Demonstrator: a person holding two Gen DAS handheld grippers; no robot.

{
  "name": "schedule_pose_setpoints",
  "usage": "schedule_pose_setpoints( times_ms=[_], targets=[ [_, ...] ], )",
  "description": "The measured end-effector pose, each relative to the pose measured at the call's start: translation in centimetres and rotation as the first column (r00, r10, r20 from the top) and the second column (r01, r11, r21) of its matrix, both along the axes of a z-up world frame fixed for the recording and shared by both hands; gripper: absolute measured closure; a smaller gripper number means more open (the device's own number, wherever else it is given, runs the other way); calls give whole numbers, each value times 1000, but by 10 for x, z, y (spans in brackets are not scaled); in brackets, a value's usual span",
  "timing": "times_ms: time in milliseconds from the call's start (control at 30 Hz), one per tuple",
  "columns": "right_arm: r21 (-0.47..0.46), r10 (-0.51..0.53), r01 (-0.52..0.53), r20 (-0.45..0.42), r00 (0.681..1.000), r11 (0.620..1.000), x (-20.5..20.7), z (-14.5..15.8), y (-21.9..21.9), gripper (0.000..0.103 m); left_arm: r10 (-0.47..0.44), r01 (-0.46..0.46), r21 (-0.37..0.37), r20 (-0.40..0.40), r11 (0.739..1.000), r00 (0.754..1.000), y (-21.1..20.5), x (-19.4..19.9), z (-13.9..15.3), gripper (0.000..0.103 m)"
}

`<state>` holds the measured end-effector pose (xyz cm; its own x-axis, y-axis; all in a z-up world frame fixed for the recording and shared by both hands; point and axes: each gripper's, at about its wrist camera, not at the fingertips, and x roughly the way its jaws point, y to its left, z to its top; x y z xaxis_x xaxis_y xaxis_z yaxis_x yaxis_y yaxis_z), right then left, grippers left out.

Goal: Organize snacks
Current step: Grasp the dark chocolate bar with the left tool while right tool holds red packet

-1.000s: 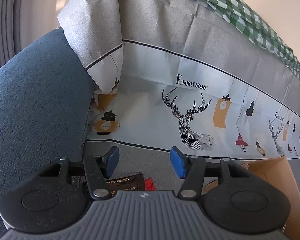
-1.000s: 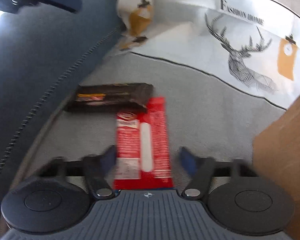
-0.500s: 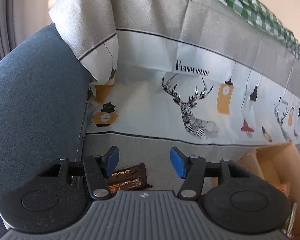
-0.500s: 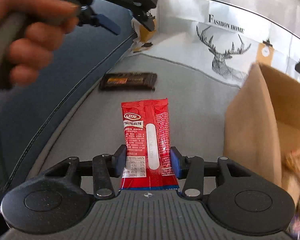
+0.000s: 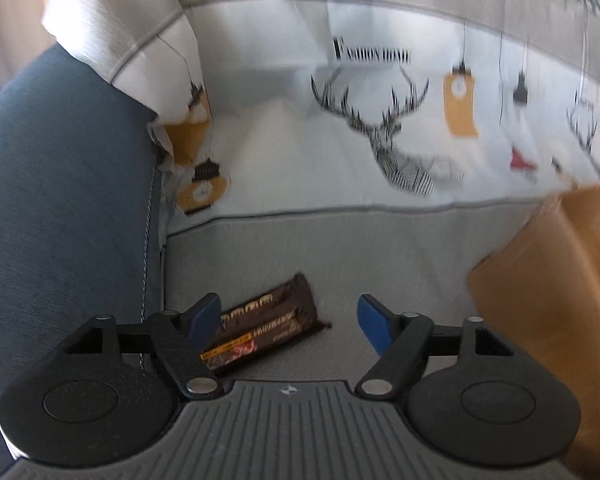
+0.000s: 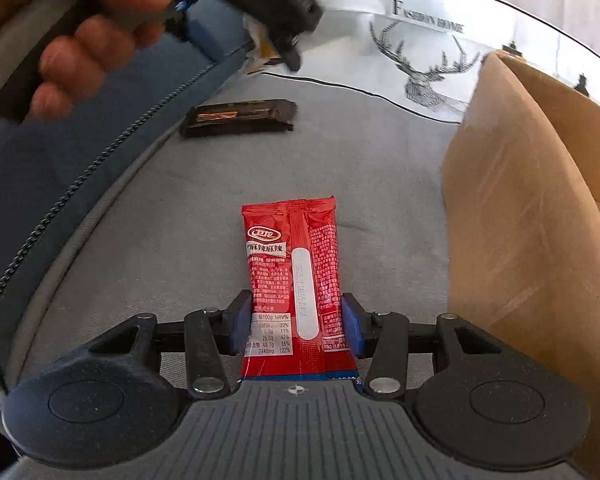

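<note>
Lowering our left gripper [image 5: 288,316] over the dark brown bar [image 5: 266,330] at seven o'clock on the grey cloth [image 5: 340,248], we are widening its jaws, nothing pinched yet; next we are needing to straddle the bar's narrow width. Rightward, our right gripper [image 6: 296,326] is clamping the glossy red packet [image 6: 294,280] by its long edges, heading for the cardboard box [image 6: 520,208] at three o'clock.

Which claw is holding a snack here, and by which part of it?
The right claw grips the red snack packet across its near end. The left claw, just opening, holds nothing above the dark bar.
</note>
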<state>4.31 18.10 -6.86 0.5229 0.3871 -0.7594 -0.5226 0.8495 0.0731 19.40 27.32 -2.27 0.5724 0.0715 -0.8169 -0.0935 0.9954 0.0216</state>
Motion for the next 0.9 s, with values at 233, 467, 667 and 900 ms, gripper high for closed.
schedule_pose_setpoints(
  times_ms=[233,467,667,900],
  targets=[
    [14,-12,12,-41,999,1000,7,-8,-2,45,-14,20,83,-81,996,997,2,8,-31,17],
    [24,-3,5,-64,998,1000,13,-10,-3,43,-38,53,117,-127,992,991,3,20,-53,11],
    [33,4,-1,-71,997,999,15,-10,-2,42,-48,58,97,-106,994,993,5,26,-55,10],
    [40,5,-2,-75,997,999,15,-9,-1,42,-14,19,76,-76,997,997,11,28,-52,15]
  ],
)
